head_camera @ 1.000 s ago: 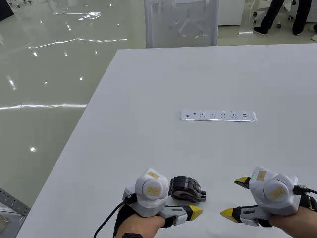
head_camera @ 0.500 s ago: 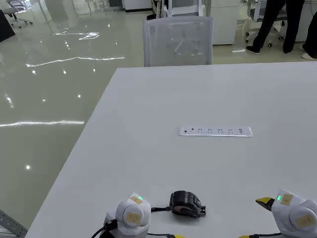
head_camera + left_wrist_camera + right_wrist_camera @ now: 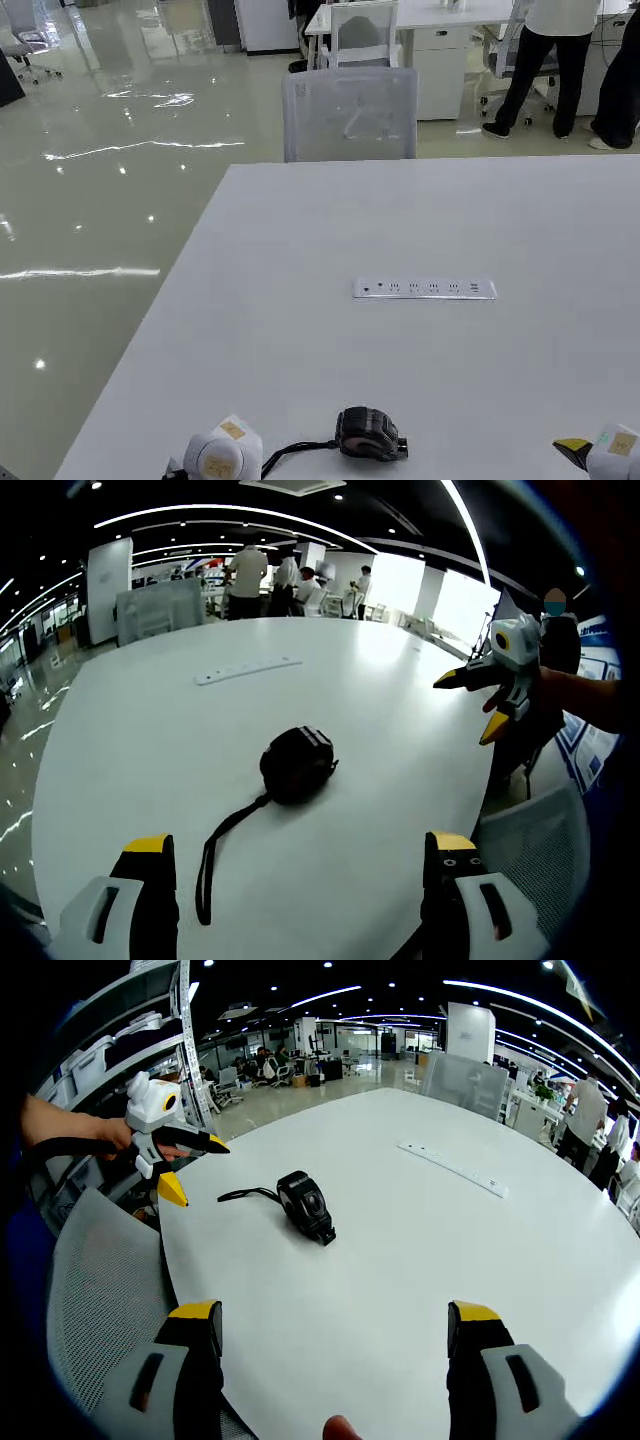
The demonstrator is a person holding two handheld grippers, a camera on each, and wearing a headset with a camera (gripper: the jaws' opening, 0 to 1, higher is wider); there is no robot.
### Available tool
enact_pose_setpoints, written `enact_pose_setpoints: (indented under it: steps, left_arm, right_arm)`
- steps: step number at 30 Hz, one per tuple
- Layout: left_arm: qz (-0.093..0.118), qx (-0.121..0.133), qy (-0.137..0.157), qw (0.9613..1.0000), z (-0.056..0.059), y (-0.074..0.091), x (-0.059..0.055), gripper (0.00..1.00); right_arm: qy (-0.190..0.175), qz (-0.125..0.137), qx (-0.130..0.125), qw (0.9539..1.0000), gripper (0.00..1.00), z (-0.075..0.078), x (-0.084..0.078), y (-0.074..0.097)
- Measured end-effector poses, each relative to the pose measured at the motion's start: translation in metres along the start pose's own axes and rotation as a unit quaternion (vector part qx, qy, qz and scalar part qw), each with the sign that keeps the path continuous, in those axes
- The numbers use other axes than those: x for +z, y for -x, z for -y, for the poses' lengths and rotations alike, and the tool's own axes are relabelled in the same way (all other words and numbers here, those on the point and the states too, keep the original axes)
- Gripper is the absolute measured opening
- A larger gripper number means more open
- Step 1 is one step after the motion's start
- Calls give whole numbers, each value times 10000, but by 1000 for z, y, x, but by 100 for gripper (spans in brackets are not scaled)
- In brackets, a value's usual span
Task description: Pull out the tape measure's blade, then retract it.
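In the head view, the tape [image 3: 370,434] lay on the white table [image 3: 300,300] near its close edge. Its strap [image 3: 298,450] trailed toward your left gripper [image 3: 222,457], and your right gripper [image 3: 603,455] sat well apart at the lower right corner. From here you could not tell how either pair of jaws stood. A power strip [image 3: 424,289] lay farther out, and a chair [image 3: 350,113] stood beyond the far edge.

In the left gripper view, your jaws were spread wide with nothing between them. The tape [image 3: 297,763] lay ahead of them, untouched, with its blade retracted. The right gripper [image 3: 470,705] hovered off to the right, released.

In the right gripper view, your jaws stood wide apart and empty. The tape [image 3: 305,1205] lay ahead on the table, and the left gripper [image 3: 197,1172] was just beyond it to the left, its jaws parted too.
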State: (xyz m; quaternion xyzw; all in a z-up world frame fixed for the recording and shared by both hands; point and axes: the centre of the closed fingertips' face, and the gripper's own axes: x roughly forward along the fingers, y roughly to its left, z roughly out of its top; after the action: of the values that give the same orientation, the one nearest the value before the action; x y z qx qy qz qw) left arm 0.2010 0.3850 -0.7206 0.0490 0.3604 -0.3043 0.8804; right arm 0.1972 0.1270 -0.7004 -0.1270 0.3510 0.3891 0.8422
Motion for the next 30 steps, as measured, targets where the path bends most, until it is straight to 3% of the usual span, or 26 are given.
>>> enact_pose_setpoints:
  steps: [6,10,17,30]
  left_arm:
    - [17,41,53,10000,-2,23,-8,100]
    - [42,84,132,9999,-7,36,-11,100]
    - [100,89,149,9998,-9,61,-8,100]
    - [56,165,187,9997,-8,104,-13,100]
  right_arm:
    - [-257,63,-115,9996,97,0,-8,22]
    - [-414,15,-102,9991,96,-5,-11,35]
    - [-423,9,-143,9990,100,-11,-11,56]
    - [-533,46,-345,9980,100,-14,-10,98]
